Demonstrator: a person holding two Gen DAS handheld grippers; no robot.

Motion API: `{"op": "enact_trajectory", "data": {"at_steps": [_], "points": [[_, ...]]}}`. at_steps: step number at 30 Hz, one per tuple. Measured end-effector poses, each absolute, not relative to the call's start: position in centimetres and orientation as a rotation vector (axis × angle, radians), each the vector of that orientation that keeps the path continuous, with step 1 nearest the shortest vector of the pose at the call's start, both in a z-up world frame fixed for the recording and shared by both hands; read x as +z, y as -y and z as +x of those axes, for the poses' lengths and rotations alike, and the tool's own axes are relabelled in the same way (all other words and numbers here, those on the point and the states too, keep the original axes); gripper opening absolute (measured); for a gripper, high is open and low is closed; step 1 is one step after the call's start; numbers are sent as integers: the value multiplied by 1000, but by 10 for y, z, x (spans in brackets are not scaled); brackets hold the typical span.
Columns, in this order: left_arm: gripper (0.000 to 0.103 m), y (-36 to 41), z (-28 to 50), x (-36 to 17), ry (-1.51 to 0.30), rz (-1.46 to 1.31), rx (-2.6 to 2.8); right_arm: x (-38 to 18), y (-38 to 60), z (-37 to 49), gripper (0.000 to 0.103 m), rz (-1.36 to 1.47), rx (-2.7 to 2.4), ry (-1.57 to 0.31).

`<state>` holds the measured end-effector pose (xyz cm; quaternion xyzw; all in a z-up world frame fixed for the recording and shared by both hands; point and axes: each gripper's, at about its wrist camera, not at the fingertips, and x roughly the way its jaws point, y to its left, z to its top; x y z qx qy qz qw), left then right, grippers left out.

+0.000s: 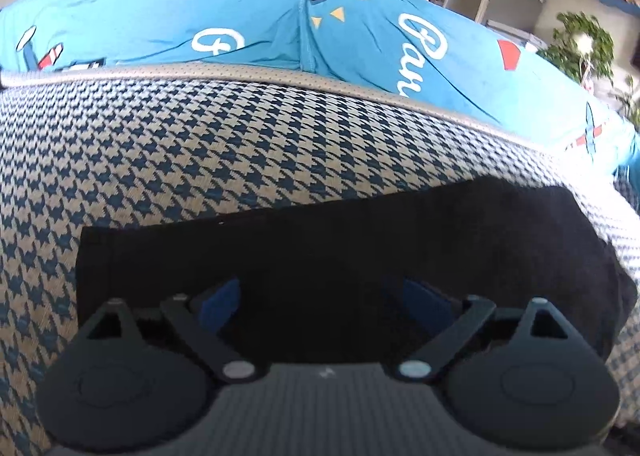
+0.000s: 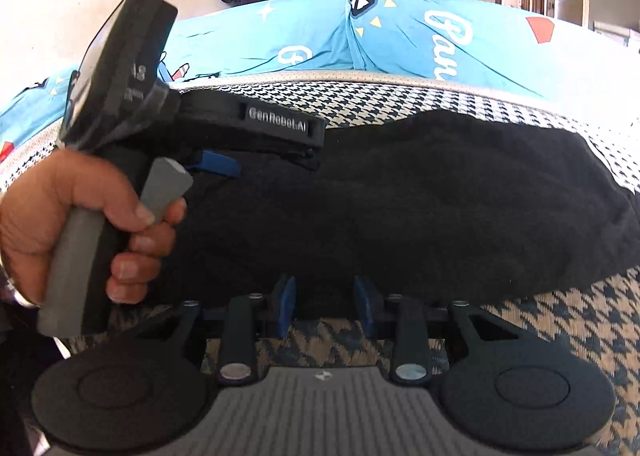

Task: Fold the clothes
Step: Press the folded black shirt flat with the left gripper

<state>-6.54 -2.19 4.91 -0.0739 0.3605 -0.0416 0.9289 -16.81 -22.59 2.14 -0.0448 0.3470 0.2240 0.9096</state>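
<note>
Black garment (image 2: pixel 420 196) lies in a folded slab on the houndstooth cover (image 1: pixel 200 144), its near hem just at the right gripper (image 2: pixel 325 304) and a bulge toward its right end. Behind it a blue sheet (image 1: pixel 160 16) runs along the far edge.

Left gripper (image 1: pixel 316 296) sits over the garment's left part, jaws spread wide, nothing between the blue pads (image 1: pixel 222 302) but dark cloth lying underneath, so no grip there. A hand (image 2: pixel 60 216) clutches its grey handle in the right view.

Right gripper: jaws part-way open, poised at the near hem; the pads straddle the edge, and I judge they're not pinching it, though black on black makes that hard to call.

Now the risks. If the right jaws close here, they may catch only the top layer, and the fold would peel open on lifting. They could also nip the cover along with the hem. With the left released, a one-sided pull would drag the slab askew. That bulge on the right may slump and spoil the next crease.
</note>
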Motion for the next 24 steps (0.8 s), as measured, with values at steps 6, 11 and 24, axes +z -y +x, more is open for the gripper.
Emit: {"op": "enact_trajectory", "data": {"at_steps": [6,11,24], "points": [[100,31,-69,44,-737,-100,-82,22,231,-176,34,-74,466,-748],[100,25,-71,49,-744,-168,-75,26,252,-180,34,-9,451,-741],[100,58,-77,53,-732,-167,-173,32,302,-145,34,94,203,-590]]}}
